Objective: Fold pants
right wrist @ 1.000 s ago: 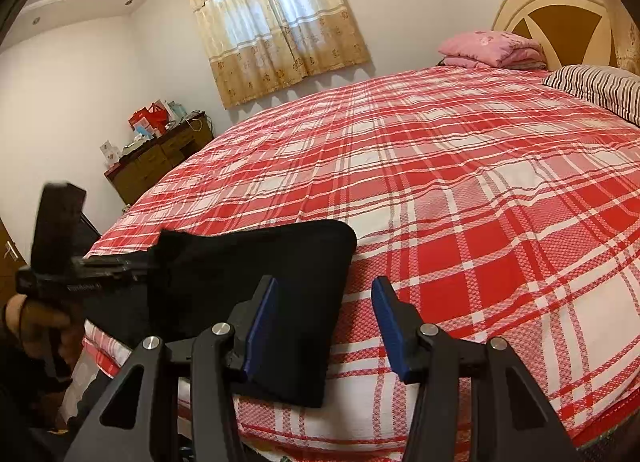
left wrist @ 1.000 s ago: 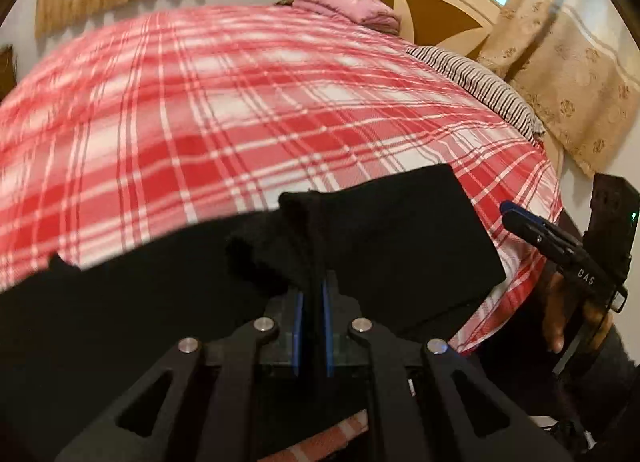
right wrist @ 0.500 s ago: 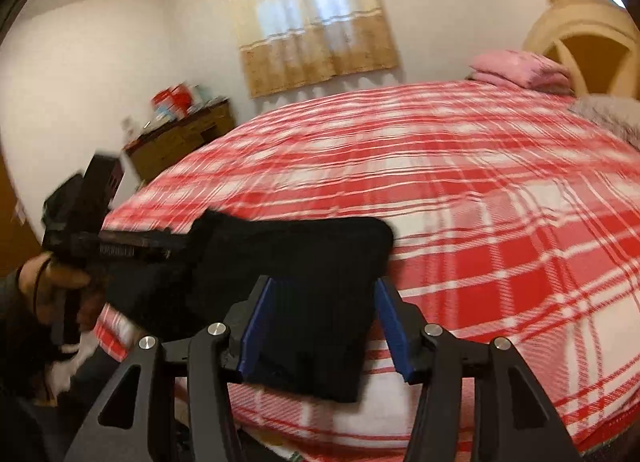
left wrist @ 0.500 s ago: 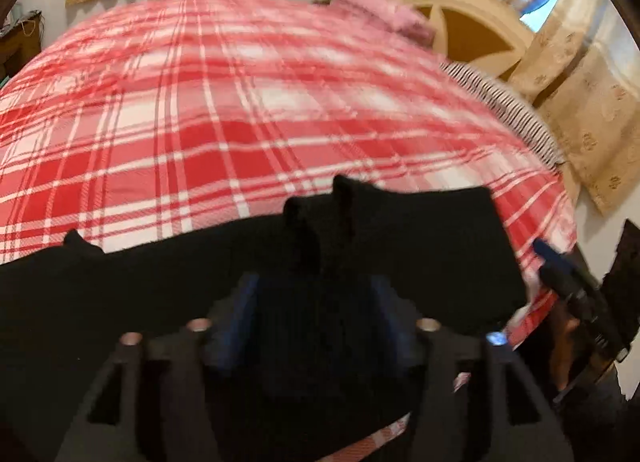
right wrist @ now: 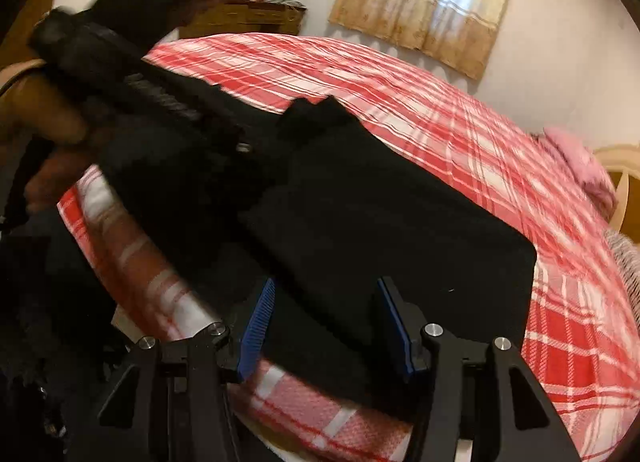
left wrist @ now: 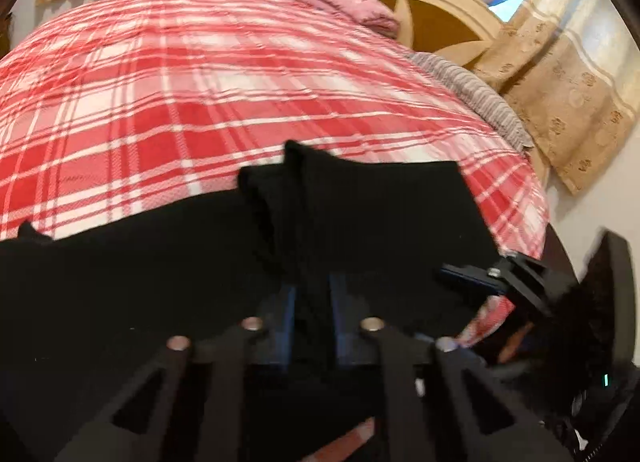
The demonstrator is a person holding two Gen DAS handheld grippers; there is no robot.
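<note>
The left claw point(left wrist: 312, 302) is closing its jaws on a bunched ridge of the black pants point(left wrist: 380, 213), and the dark cloth rises between the blue pads and crests just beyond the tips, so the claw is clenched on the fabric. From that pinch the pants spread flat to both sides along the near edge of the bed point(left wrist: 200, 81), with one squared end reaching toward the right, where the right claw point(right wrist: 326, 326) comes in low at the mattress edge. In the right wrist view that claw's jaws are closing but the blue pads stand apart, one on each side of the near edge of the pants, not pressing on it. Beyond its tips the folded black panel runs up and left to the left claw and the hand point(right wrist: 44, 117) holding it. Farther out lie a pink folded blanket point(left wrist: 352, 9) and a striped pillow point(left wrist: 484, 101) by the headboard point(left wrist: 440, 9).
</note>
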